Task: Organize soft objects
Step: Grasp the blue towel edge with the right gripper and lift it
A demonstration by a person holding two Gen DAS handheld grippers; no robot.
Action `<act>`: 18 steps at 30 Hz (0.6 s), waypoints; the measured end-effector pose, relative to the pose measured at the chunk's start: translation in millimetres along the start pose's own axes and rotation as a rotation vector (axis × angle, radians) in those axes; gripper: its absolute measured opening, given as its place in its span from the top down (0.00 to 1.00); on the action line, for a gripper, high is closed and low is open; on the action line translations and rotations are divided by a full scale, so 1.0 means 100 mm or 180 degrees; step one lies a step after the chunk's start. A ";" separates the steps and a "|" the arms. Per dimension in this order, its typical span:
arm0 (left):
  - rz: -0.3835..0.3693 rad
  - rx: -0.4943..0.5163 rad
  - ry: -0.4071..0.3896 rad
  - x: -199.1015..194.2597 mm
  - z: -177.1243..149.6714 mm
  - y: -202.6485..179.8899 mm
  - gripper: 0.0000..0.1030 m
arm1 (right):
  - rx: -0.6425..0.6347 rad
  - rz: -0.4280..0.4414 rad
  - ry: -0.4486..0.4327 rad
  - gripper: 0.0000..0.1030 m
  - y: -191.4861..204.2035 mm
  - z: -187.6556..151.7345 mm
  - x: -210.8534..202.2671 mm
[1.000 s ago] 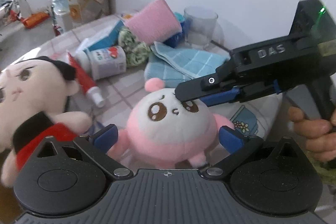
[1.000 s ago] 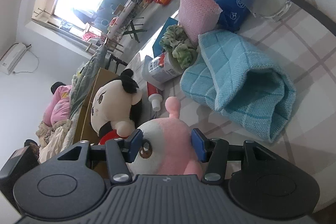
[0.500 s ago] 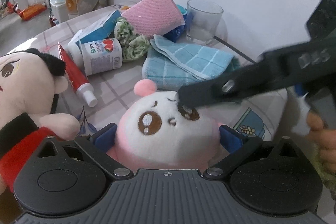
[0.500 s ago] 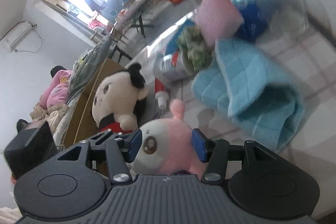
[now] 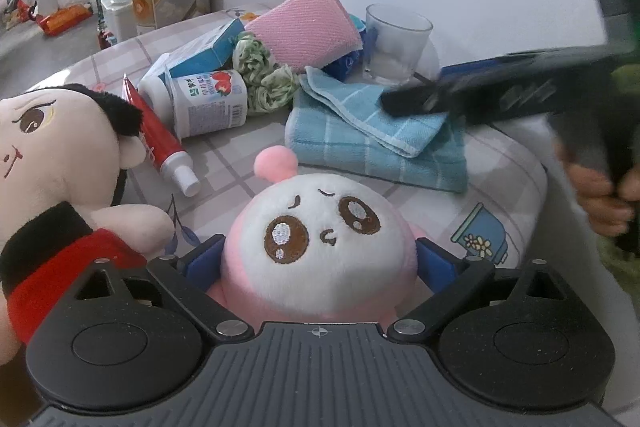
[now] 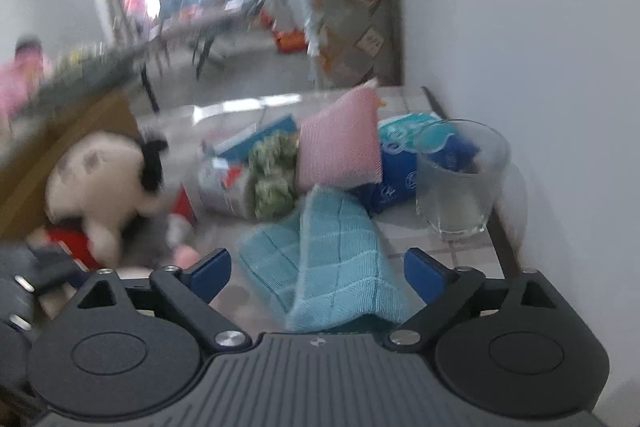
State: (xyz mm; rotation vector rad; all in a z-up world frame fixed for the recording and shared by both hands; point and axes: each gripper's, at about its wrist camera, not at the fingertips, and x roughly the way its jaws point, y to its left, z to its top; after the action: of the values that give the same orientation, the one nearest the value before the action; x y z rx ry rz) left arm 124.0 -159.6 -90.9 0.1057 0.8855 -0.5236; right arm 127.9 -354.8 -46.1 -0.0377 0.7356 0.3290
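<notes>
A pink and white plush sits between the jaws of my left gripper; the blue pads press its sides. My right gripper is open and empty, just above the folded blue towel. It also shows in the left wrist view, blurred, over the towel. A doll with black hair and red top lies at the left. A pink sponge cloth and a green scrunchie lie behind.
A glass stands at the back right near the wall. A yoghurt bottle, a red tube, a blue box and a blue packet lie on the checked tablecloth. The table edge runs at the right.
My right gripper let go of the pink plush, opened and swung up and over to the blue towel. My left gripper closed in around the plush.
</notes>
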 end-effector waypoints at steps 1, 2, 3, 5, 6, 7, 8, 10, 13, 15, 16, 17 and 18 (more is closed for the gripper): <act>0.0000 0.0010 -0.0002 0.00 0.00 0.00 0.05 | -0.0126 -0.0019 0.0068 0.45 0.04 -0.01 0.08; -0.0005 0.0014 -0.0005 0.00 0.00 0.01 0.05 | -0.0219 -0.0012 0.0146 0.45 0.06 -0.02 0.17; -0.0012 0.0013 -0.0008 0.00 -0.01 0.01 0.05 | -0.0271 -0.0021 0.0229 0.45 0.07 -0.03 0.25; -0.0031 0.0001 -0.0015 0.00 -0.01 0.03 0.05 | -0.0309 -0.0020 0.0400 0.45 0.06 -0.06 0.39; -0.0045 -0.0010 -0.0020 0.00 -0.01 0.04 0.05 | -0.0305 -0.0040 0.0468 0.47 0.06 -0.08 0.44; -0.0059 -0.0023 -0.0025 0.00 -0.01 0.05 0.06 | -0.0296 -0.0084 0.0539 0.51 0.07 -0.10 0.48; -0.0070 -0.0035 -0.0030 0.00 -0.01 0.06 0.06 | -0.0308 -0.0180 0.0565 0.56 0.06 -0.12 0.49; -0.0077 -0.0045 -0.0043 0.00 -0.02 0.07 0.07 | -0.0327 -0.0253 0.0536 0.66 0.08 -0.14 0.45; -0.0065 -0.0052 -0.0077 -0.02 -0.02 0.07 0.08 | -0.0323 -0.0332 0.0516 0.78 0.11 -0.15 0.36; -0.0064 -0.0060 -0.0107 -0.03 -0.03 0.08 0.09 | -0.0199 -0.0365 0.0447 0.80 0.10 -0.14 0.29; -0.0067 -0.0065 -0.0116 -0.03 -0.03 0.08 0.09 | -0.0122 -0.0355 0.0418 0.84 0.08 -0.12 0.26; -0.0074 -0.0074 -0.0128 -0.05 -0.04 0.08 0.10 | -0.0035 -0.0365 0.0375 0.84 0.07 -0.11 0.22; -0.0086 -0.0082 -0.0138 -0.07 -0.04 0.08 0.10 | 0.0038 -0.0362 0.0337 0.85 0.07 -0.11 0.18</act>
State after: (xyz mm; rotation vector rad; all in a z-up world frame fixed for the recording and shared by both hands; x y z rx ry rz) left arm 121.5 -148.9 -89.4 0.0588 0.8520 -0.5376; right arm 130.5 -344.6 -65.4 -0.0859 0.8369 0.2153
